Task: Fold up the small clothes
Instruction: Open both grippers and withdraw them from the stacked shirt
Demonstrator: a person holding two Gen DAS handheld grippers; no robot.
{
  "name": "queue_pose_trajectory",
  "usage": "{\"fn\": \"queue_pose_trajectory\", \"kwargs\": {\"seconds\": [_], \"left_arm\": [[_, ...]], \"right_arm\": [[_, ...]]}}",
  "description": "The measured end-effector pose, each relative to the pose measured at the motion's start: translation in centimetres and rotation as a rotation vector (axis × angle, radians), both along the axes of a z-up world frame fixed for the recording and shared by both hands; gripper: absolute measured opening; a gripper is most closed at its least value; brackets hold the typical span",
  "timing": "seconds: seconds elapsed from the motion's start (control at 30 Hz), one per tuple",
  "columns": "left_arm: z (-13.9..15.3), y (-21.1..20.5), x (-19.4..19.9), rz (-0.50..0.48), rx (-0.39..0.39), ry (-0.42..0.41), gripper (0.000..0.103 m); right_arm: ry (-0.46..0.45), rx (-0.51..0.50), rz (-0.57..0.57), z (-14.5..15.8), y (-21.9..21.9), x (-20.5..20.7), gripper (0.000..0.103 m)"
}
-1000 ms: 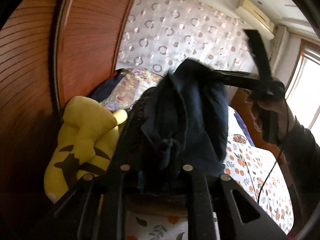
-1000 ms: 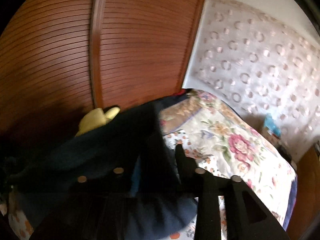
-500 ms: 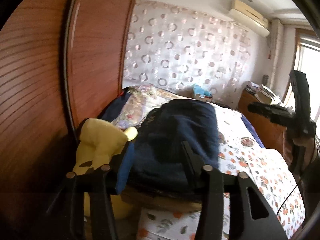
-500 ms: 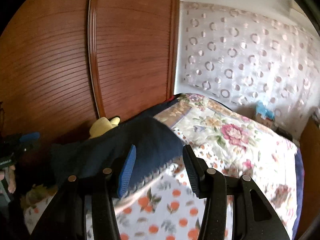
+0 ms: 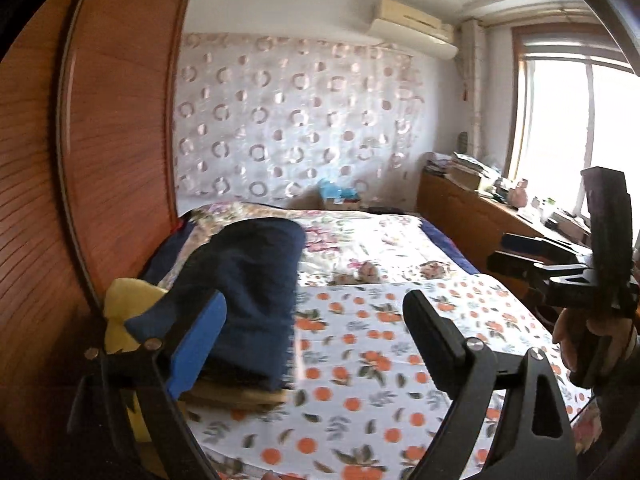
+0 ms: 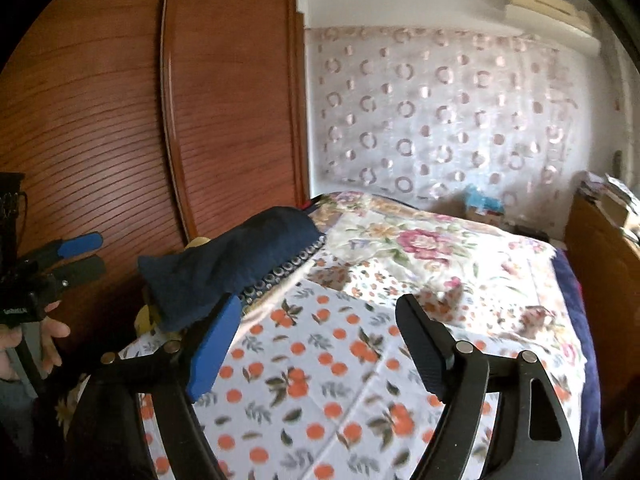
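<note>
A folded dark blue garment [image 5: 256,292] lies on top of a pile at the left edge of the bed, also in the right wrist view [image 6: 236,264]. My left gripper [image 5: 316,324] is open and empty, pulled back from the garment. My right gripper [image 6: 316,324] is open and empty above the orange-print sheet [image 6: 320,380]. The right gripper shows at the right of the left wrist view [image 5: 516,252]; the left gripper shows at the left of the right wrist view [image 6: 80,254].
A yellow plush toy [image 5: 128,304] sits beside the pile against the wooden wardrobe [image 5: 100,160]. A floral quilt [image 6: 420,248] covers the far bed. A wooden dresser [image 5: 472,216] with clutter stands at the right under the window.
Both grippers let go of the dark blue garment, left it on the pile, opened wide and drew back from it toward the near side of the bed.
</note>
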State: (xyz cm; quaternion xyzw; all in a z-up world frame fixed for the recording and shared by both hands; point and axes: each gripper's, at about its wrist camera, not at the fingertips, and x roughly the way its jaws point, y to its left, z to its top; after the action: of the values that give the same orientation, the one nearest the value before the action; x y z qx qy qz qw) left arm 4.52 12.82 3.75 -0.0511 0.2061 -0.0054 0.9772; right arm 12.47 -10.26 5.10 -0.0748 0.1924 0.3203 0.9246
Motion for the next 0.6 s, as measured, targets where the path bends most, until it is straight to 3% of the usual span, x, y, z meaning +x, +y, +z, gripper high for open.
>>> {"fn": "queue_pose_trajectory", "kwargs": {"seconds": [0.4,0.6], "left_arm": [[2.7,-7.9,-1.3,-0.088,0.006,-0.036,0.091],[3.6,-10.6,-1.8,-0.081,0.043,-0.059,0.091]], "right_arm": [[-0.106,0.099,-0.247,1.7,-5.5,-9.2,0.082],[-0.113,0.125,-0.292,1.4,-5.5,-11.5,0.082]]}}
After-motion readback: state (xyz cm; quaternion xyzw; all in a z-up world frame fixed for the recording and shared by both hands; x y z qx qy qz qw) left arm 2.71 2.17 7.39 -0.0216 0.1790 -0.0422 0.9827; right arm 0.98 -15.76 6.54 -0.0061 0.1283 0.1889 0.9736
